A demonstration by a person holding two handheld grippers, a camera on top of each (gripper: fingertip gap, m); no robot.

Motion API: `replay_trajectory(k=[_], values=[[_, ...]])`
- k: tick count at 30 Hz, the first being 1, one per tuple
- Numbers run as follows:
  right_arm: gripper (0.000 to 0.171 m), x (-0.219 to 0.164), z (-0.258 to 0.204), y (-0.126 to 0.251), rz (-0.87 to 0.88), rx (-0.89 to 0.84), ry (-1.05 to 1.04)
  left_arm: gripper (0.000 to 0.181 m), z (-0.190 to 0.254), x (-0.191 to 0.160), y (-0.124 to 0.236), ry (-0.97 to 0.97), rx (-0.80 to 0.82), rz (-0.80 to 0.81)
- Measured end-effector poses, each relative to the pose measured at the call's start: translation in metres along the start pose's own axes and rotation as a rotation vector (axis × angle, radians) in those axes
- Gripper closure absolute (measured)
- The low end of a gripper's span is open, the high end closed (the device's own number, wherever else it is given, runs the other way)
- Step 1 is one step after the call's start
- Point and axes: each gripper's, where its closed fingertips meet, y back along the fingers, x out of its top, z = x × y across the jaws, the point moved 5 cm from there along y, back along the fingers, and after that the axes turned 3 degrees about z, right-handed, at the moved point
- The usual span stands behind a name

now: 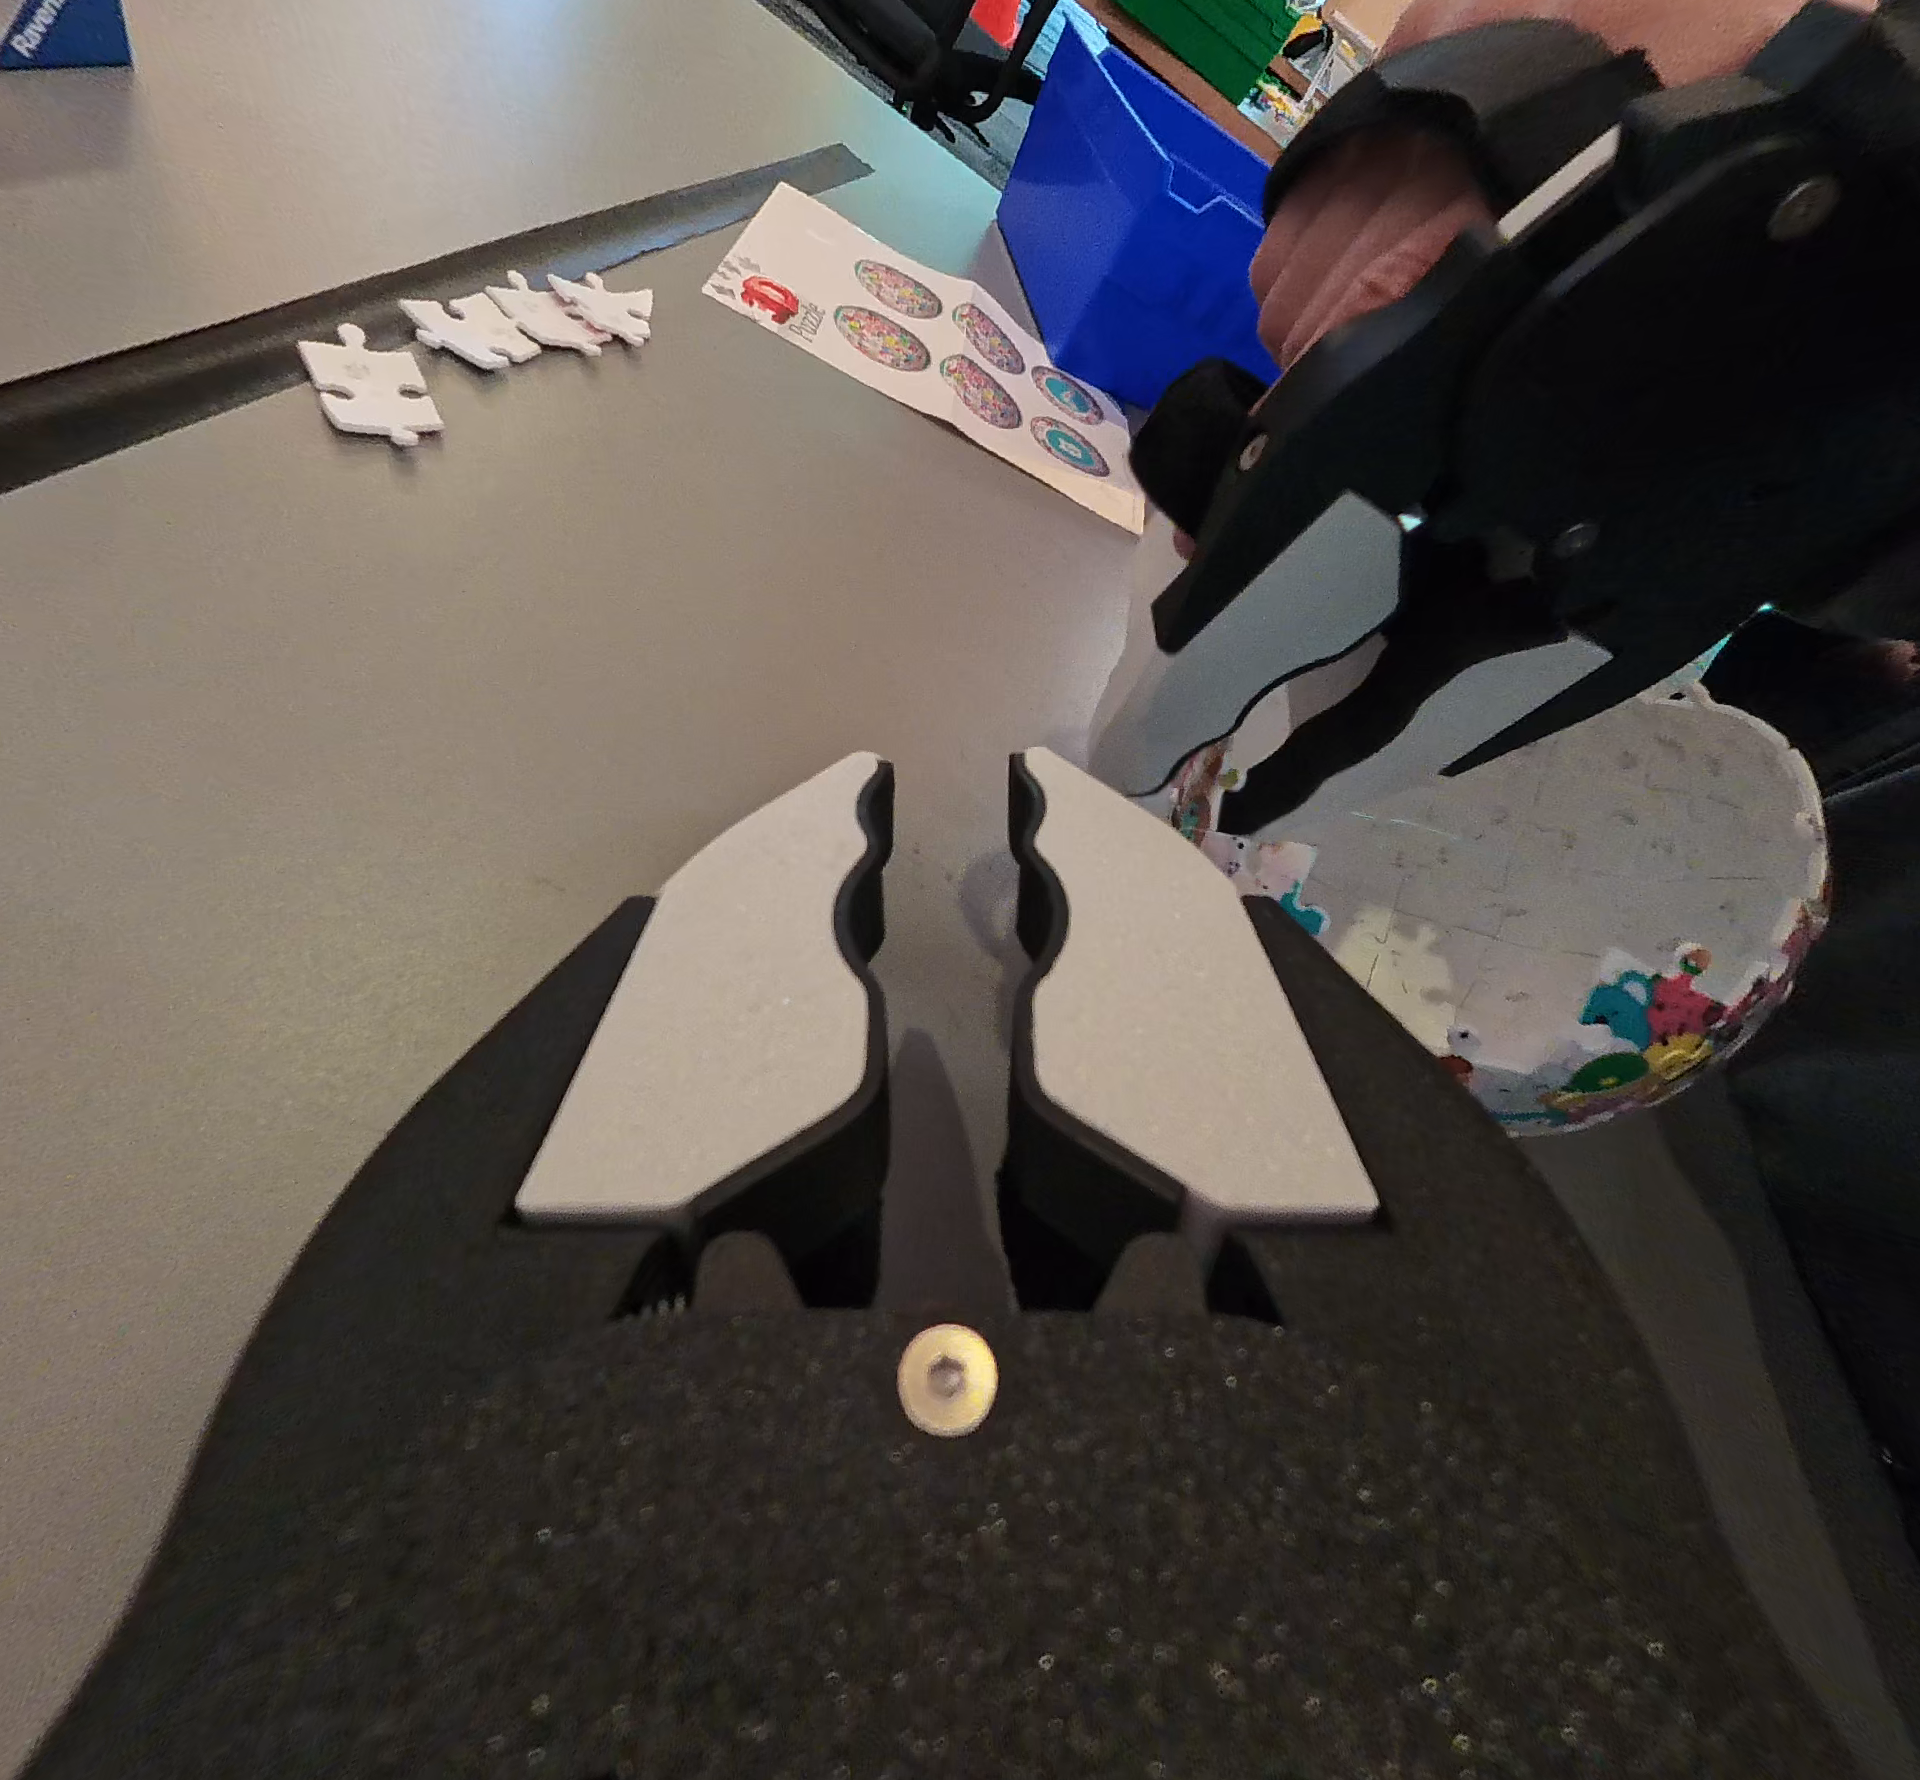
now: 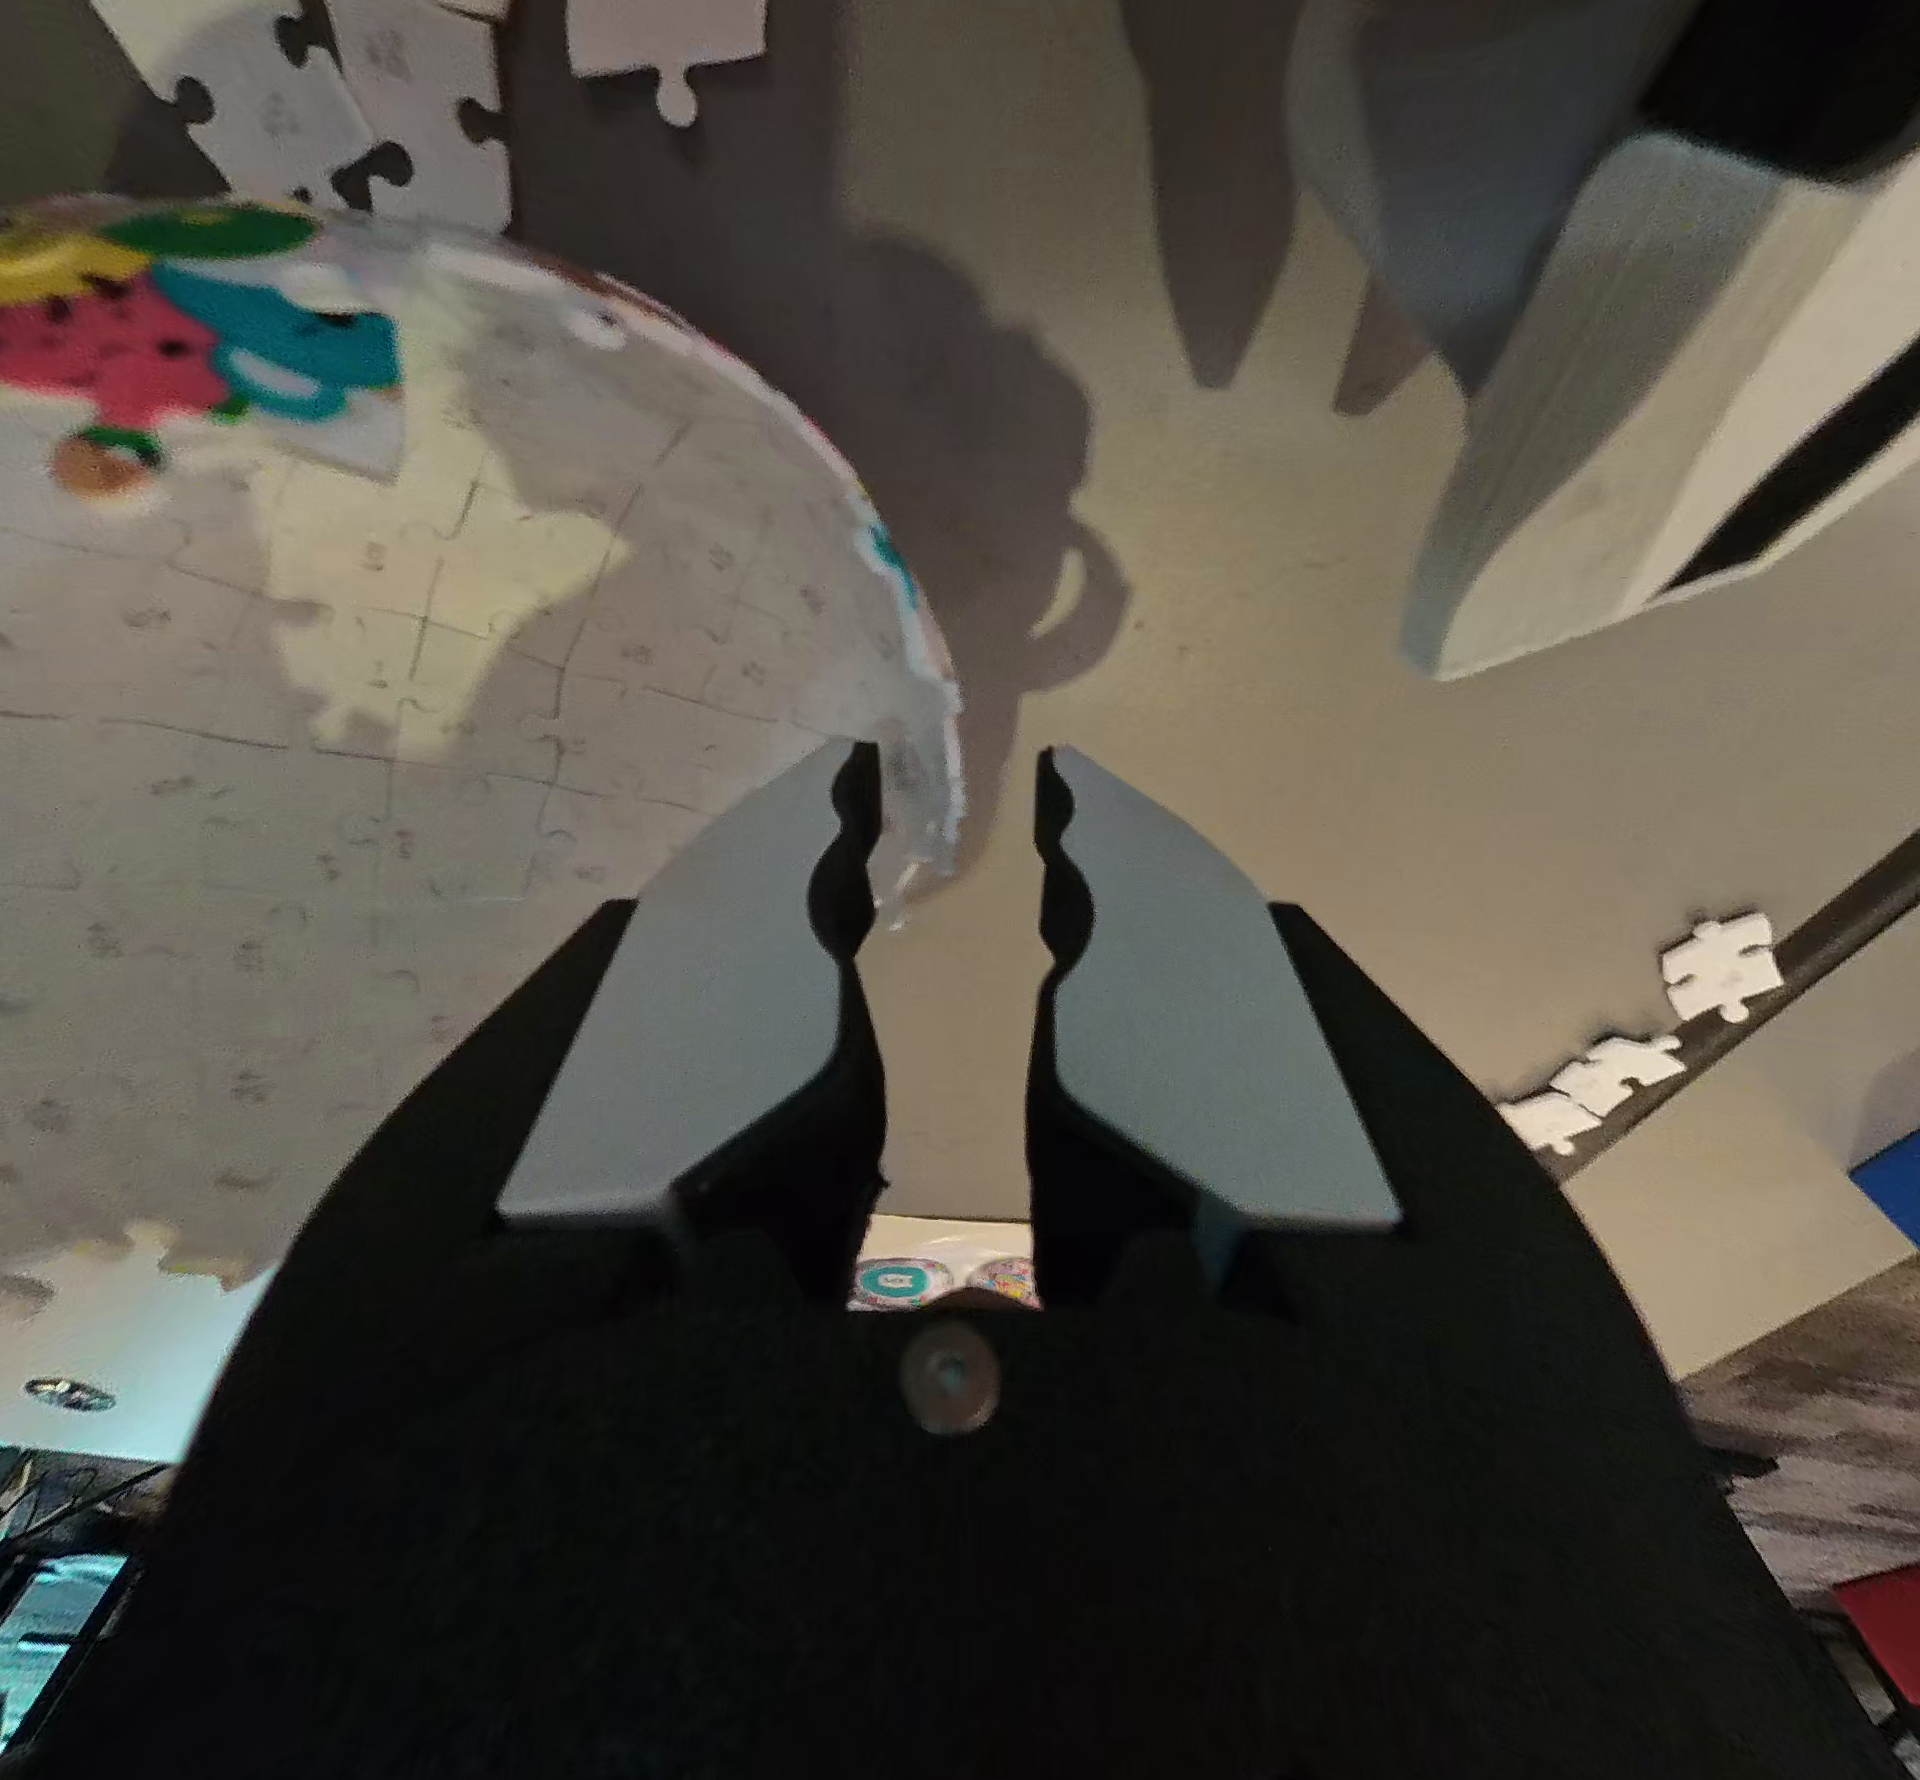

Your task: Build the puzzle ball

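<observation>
beside half-built ball (image 1: 1538, 920), tools apart.

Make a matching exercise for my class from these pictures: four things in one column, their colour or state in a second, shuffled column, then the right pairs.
Things
1. half-built ball
2. loose pieces
3. bin
4. left gripper

Descriptions
A. blue, beyond the table edge
B. open, holding nothing
C. white side up, in a row on the table
D. hollow shell, white inside, colourful outside

Pairs: 1-D, 2-C, 3-A, 4-B
</observation>
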Motion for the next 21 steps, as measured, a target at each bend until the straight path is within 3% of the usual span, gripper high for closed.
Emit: replay_trajectory(k=[6,13,21], values=[[0.141,-0.002,0.000,0.000,0.003,0.017,-0.021,0.161,0.000,0.000,0.000,-0.002,0.002,-0.001],[0.136,-0.010,0.006,0.033,0.030,0.050,-0.133,0.161,0.000,0.000,0.000,0.000,0.002,-0.004],[0.139,-0.013,0.002,0.009,-0.105,0.126,-0.155,0.161,0.000,-0.001,-0.001,-0.005,0.004,-0.007]])
